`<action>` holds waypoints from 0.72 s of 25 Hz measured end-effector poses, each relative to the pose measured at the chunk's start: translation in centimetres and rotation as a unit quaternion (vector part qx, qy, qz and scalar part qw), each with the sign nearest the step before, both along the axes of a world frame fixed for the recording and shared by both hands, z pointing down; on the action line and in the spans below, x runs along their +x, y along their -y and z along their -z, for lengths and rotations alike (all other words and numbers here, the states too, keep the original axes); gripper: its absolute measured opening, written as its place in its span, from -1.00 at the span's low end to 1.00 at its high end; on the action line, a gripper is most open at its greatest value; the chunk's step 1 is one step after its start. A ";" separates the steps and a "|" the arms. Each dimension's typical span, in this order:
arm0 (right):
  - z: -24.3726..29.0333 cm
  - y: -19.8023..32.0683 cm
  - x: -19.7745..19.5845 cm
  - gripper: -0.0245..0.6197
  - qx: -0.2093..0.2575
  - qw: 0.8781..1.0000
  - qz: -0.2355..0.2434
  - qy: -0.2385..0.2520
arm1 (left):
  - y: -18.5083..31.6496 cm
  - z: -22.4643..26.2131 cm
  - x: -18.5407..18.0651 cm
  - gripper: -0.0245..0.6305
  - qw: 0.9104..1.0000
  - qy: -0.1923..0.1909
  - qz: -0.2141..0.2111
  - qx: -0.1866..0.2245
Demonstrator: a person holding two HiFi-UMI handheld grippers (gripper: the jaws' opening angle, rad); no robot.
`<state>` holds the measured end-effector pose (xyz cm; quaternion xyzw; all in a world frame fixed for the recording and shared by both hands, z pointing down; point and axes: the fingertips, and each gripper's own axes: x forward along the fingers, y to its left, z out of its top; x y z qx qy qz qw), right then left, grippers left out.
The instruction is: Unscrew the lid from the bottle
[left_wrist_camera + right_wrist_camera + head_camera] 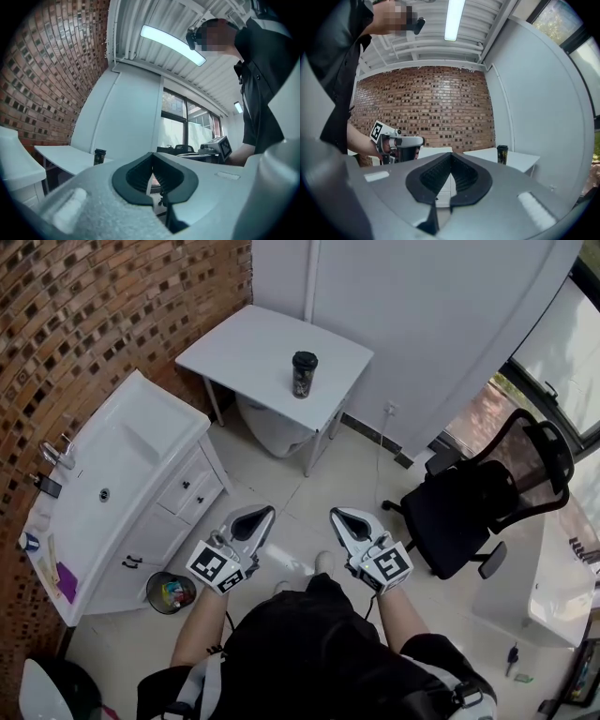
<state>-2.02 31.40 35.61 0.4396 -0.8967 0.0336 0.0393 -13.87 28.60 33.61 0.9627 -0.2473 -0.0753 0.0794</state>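
A dark bottle (304,374) with a black lid stands upright on a small white table (253,348) far ahead, against the white wall. It shows small in the left gripper view as the bottle (99,156) and in the right gripper view as the bottle (502,154). My left gripper (261,514) and right gripper (335,516) are held close to the person's body, well short of the table. Both are shut with nothing between the jaws. Each gripper view shows the other gripper: the right gripper (216,147) and the left gripper (398,143).
A white washbasin cabinet (112,484) stands at the left along the brick wall, with a small waste bin (171,592) at its foot. A black office chair (487,493) is at the right, beside a white desk (553,587). Tiled floor lies between me and the table.
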 end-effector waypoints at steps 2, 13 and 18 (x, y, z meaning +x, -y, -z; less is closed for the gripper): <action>-0.3 1.8 0.4 -0.92 -0.002 1.000 0.002 0.000 | 1.5 -0.5 0.6 -0.92 1.000 0.003 -0.003 -0.006; 0.1 14.3 3.9 -0.91 0.018 0.998 0.064 -0.003 | 13.8 -0.8 5.2 -0.92 0.999 -0.004 0.038 -0.014; 0.6 20.2 6.1 -0.91 0.029 0.995 0.091 -0.007 | 19.2 -0.1 7.2 -0.92 0.998 -0.011 0.064 -0.004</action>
